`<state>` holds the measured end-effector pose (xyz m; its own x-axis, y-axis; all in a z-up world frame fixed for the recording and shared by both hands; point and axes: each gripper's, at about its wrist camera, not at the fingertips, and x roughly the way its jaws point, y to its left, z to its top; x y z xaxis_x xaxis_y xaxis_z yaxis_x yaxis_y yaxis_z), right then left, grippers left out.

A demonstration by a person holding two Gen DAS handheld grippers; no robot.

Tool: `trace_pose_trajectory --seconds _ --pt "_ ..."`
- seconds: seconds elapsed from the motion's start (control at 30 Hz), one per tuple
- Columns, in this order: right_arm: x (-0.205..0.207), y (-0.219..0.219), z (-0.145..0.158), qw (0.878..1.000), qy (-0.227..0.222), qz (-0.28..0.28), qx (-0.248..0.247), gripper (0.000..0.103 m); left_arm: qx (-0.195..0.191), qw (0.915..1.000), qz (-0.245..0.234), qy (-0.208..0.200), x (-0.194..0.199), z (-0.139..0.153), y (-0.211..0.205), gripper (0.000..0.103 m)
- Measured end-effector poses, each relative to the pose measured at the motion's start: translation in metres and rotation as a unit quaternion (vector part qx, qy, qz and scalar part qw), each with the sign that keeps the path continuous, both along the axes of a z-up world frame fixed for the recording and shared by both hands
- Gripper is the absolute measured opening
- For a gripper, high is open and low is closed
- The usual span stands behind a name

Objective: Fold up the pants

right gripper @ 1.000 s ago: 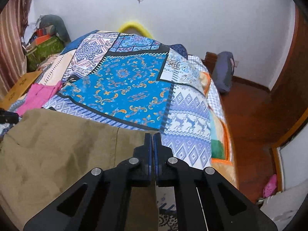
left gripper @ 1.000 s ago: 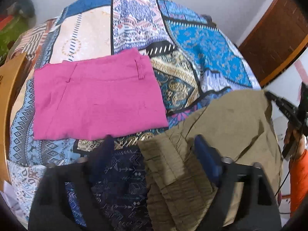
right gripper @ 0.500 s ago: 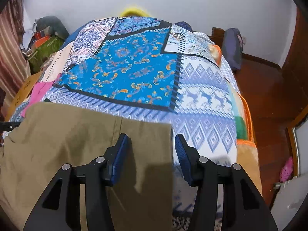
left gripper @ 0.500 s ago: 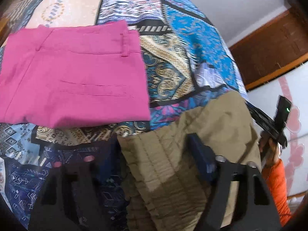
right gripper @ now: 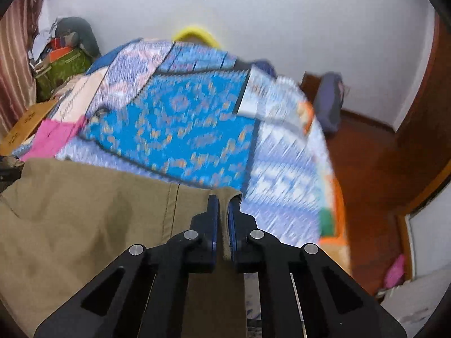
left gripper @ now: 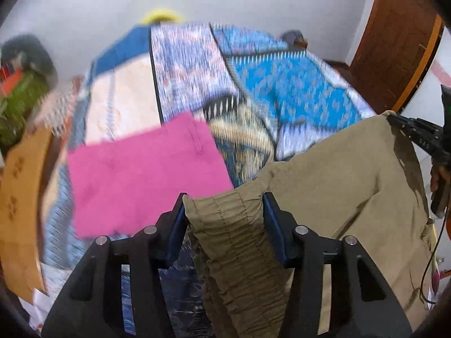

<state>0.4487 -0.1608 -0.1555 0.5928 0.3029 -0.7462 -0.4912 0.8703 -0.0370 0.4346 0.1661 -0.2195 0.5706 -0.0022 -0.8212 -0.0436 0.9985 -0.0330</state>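
Khaki pants (left gripper: 338, 186) pinched by left gripper (left gripper: 224, 211) and right gripper (right gripper: 222, 211).

You are working in a home bedroom. A bed (right gripper: 284, 169) fills most of both views, spread with a patchwork quilt (right gripper: 180, 129) in blue and cream prints. White walls (right gripper: 282, 28) enclose it, with red-brown wooden flooring (right gripper: 366, 169) alongside and a wooden door (left gripper: 394, 42) at your right. Bags and clutter (right gripper: 64, 56) are piled in the far corner beside a striped curtain (right gripper: 14, 56).
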Motion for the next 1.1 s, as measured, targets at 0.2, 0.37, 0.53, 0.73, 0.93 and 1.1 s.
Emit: trace_pose_trajectory --seconds 0.2,0.37,0.53,0.73,0.93,1.1 --pt "-0.012 -0.008 0.07 0.997 -0.072 -0.015 0.024 0.004 0.027 0.9971 -0.001 -0.071 -0.011 0.062 -0.008 0.051" --pt "-0.046 -0.018 0.106 0.994 -0.096 -0.009 0.054 0.004 0.034 0.9945 -0.018 -0.097 -0.041 0.089 -0.017 0.051" --pt "-0.094 -0.035 0.123 0.991 -0.104 0.0 0.084 0.004 0.042 0.9923 -0.034 -0.112 -0.079 0.099 -0.027 0.051" --pt "-0.15 -0.057 0.126 0.989 -0.097 0.009 0.112 0.004 0.036 0.9915 -0.044 -0.117 -0.128 0.103 -0.039 0.051" --pt "-0.199 -0.076 0.116 0.988 -0.072 0.012 0.133 0.004 0.038 0.9915 -0.059 -0.11 -0.181 0.091 -0.051 0.051" --pt "-0.246 -0.086 0.095 0.99 -0.049 0.018 0.129 0.004 0.031 0.9934 -0.063 -0.09 -0.222 0.067 -0.054 0.051"
